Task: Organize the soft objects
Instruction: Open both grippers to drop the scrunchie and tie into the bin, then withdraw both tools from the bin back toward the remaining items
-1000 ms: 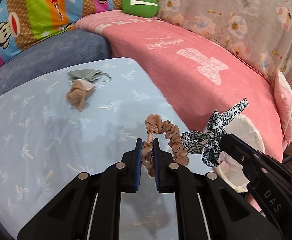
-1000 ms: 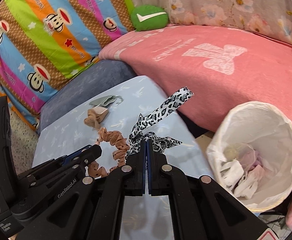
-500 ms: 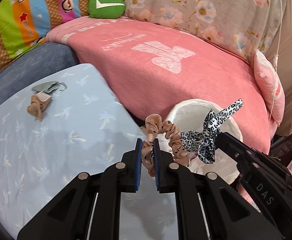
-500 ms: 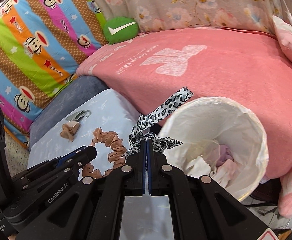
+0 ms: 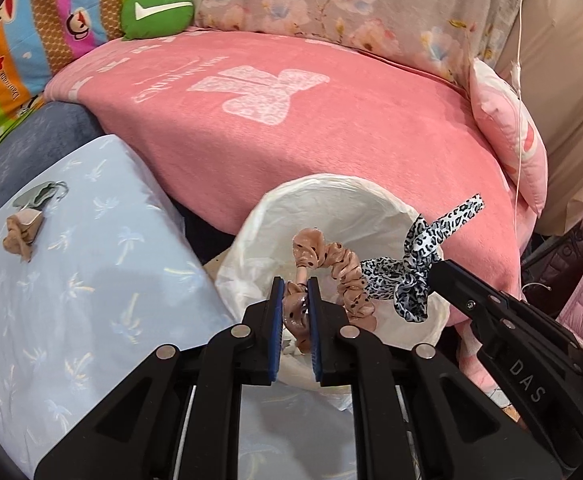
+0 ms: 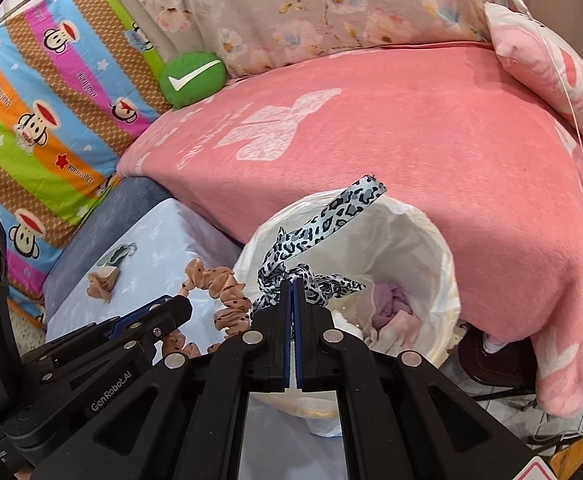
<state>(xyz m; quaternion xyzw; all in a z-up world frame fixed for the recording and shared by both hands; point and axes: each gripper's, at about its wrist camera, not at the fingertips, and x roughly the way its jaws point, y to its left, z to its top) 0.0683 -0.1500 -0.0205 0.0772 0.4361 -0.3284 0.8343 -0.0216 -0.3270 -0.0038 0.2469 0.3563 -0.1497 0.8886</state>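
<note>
Pale blue palm-print bench point(image 5: 91, 280) bearing a crumpled tan cloth point(image 5: 21, 236) and, touching it on the far side, a grey pouch point(image 5: 37, 196).

light: bright, even, soft
shadows: faint grey patches on blue palm-print sheet point(image 5: 91, 300), near left
glare: small highlights on gripper rivets, sheen on white bin liner point(image 6: 419, 240)
blur: none, both views sharp
distortion: strong fisheye bend, black vignette corners
</note>
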